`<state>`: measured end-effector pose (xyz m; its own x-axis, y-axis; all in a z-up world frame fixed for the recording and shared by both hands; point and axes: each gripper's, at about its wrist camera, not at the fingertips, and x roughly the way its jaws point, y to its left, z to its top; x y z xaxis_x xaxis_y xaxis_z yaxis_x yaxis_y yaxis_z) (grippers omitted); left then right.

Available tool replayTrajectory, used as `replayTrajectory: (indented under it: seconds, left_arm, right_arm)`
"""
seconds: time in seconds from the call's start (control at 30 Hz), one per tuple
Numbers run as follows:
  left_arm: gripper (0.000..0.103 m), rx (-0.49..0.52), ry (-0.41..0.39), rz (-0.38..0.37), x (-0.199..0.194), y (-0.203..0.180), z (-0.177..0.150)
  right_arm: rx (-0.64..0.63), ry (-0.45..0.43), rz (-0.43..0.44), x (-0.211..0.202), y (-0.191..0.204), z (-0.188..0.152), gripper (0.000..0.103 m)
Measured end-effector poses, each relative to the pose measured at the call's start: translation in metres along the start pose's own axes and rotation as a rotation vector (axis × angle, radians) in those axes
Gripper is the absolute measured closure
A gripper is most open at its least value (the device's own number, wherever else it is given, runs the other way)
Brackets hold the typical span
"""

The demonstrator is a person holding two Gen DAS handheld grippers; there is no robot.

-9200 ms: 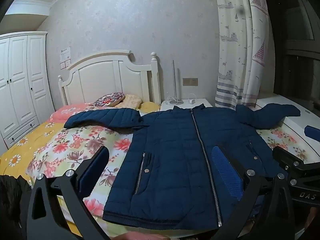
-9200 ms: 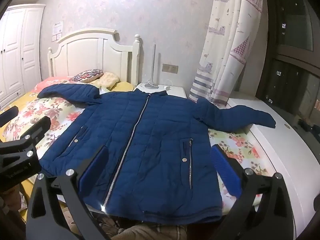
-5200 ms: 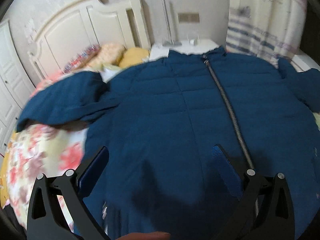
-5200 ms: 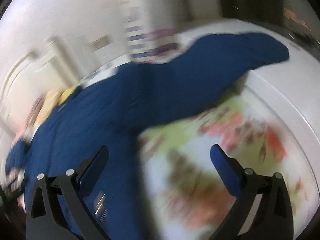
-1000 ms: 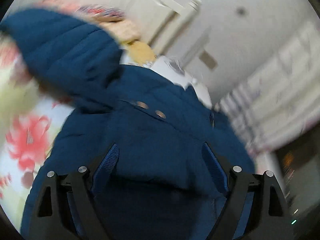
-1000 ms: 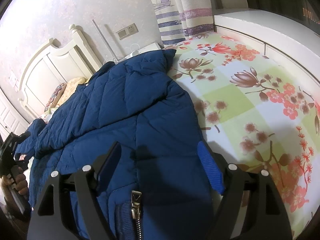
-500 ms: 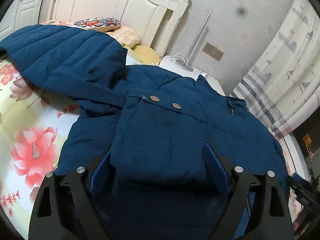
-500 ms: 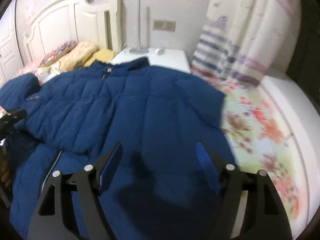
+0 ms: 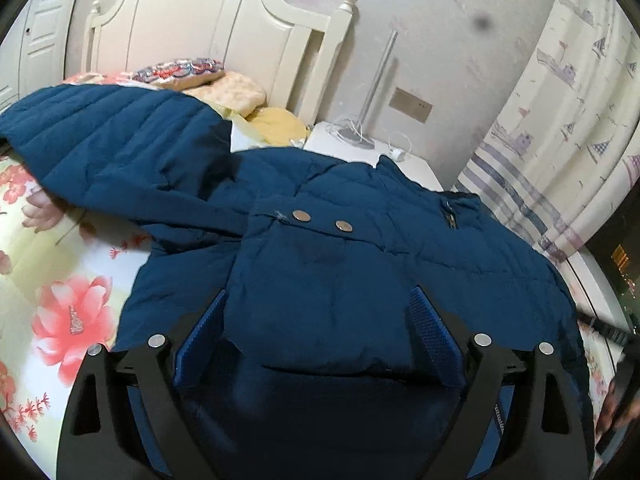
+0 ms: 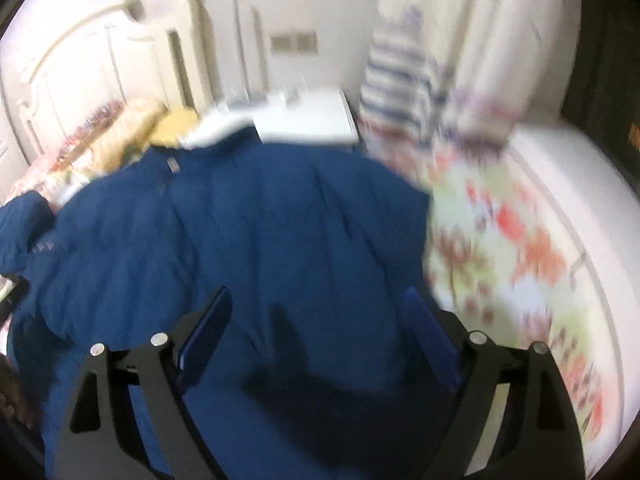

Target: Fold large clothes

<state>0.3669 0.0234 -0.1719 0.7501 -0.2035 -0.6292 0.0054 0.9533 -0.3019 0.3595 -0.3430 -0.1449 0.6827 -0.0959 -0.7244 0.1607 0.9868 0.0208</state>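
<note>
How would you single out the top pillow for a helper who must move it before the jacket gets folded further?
Start at the cream wooden headboard behind the flowered bedsheet. The small round patterned cushion lies at its foot, beyond the quilted navy jacket's spread sleeve. Unlike the plain pale yellow pillows beside it, it has red and blue swirls.

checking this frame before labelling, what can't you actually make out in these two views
- Right wrist view: motion blur smears the jacket, bedspread and headboard; no seams or zip readable.
- Left wrist view: the jacket's lower hem is hidden behind the left gripper and cut off by the bottom edge.
- Left wrist view: the sleeve's cuff runs off the left edge.
- Left wrist view: a dark object at the right edge is too cropped to identify.
</note>
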Motion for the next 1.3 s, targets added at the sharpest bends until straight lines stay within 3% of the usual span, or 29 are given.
replayTrajectory:
  seconds: [0.07, 0.13, 0.17, 0.2, 0.27, 0.43, 0.53, 0.6, 0.67, 0.77, 0.9, 1.07, 1.17, 1.2, 1.3]
  left_arm:
    - [0.017, -0.009, 0.033, 0.005, 0.007, 0.002, 0.001]
    - [0.017, -0.034, 0.069, 0.015, 0.014, 0.007, 0.001]
    - [0.017, -0.051, 0.082, 0.006, 0.017, 0.011, 0.001]
    - [0.017, -0.059, 0.077, 0.006, 0.017, 0.012, 0.001]
    - [0.017, -0.056, 0.077, 0.013, 0.017, 0.011, 0.0]
    - [0.017, -0.036, 0.091, 0.037, 0.021, 0.007, 0.0]
    - [0.017, -0.036, 0.092, 0.038, 0.022, 0.006, 0.0]
    - [0.017, -0.043, 0.09, 0.031, 0.023, 0.007, 0.0]
    - [0.017, -0.046, 0.09, 0.028, 0.023, 0.008, 0.0]
    - [0.017, -0.045, 0.093, 0.032, 0.024, 0.008, 0.0]
    - [0.017, -0.05, 0.091, 0.028, 0.024, 0.009, 0.0]
    - [0.017, -0.043, 0.095, 0.04, 0.025, 0.006, 0.0]
    - [0.016, -0.03, 0.097, 0.065, 0.025, 0.002, -0.001]
    - [0.016, -0.027, 0.094, 0.085, 0.024, -0.001, -0.002]
    - [0.016, -0.02, 0.086, 0.147, 0.021, -0.008, -0.007]
  right_arm:
    - [-0.076, -0.001, -0.051, 0.011, 0.015, 0.014, 0.015]
    - [-0.134, 0.064, -0.137, 0.046, 0.018, 0.019, 0.014]
    - [-0.112, 0.138, -0.138, 0.064, 0.011, 0.017, 0.013]
    - [-0.072, 0.193, -0.11, 0.079, 0.003, 0.014, 0.005]
    - [0.05, 0.221, -0.035, 0.086, -0.019, 0.014, 0.002]
    - [0.053, 0.148, -0.052, 0.075, -0.024, 0.036, 0.004]
    - [0.067, 0.093, -0.004, 0.082, -0.02, 0.059, 0.004]
    - [0.045, 0.123, 0.021, 0.106, -0.011, 0.066, 0.003]
    - [-0.011, 0.172, -0.019, 0.129, 0.002, 0.06, 0.002]
    - [0.013, 0.155, 0.001, 0.136, -0.002, 0.064, 0.002]
    - [0.02, 0.188, -0.018, 0.114, 0.0, 0.057, 0.003]
    - [0.012, 0.103, -0.08, 0.033, 0.003, 0.004, 0.003]
    - [-0.02, 0.129, -0.107, 0.042, 0.0, -0.022, 0.002]
    - [-0.02, 0.129, -0.072, 0.053, -0.004, -0.026, 0.002]
    - [-0.01, 0.113, -0.036, 0.061, -0.014, -0.016, 0.002]
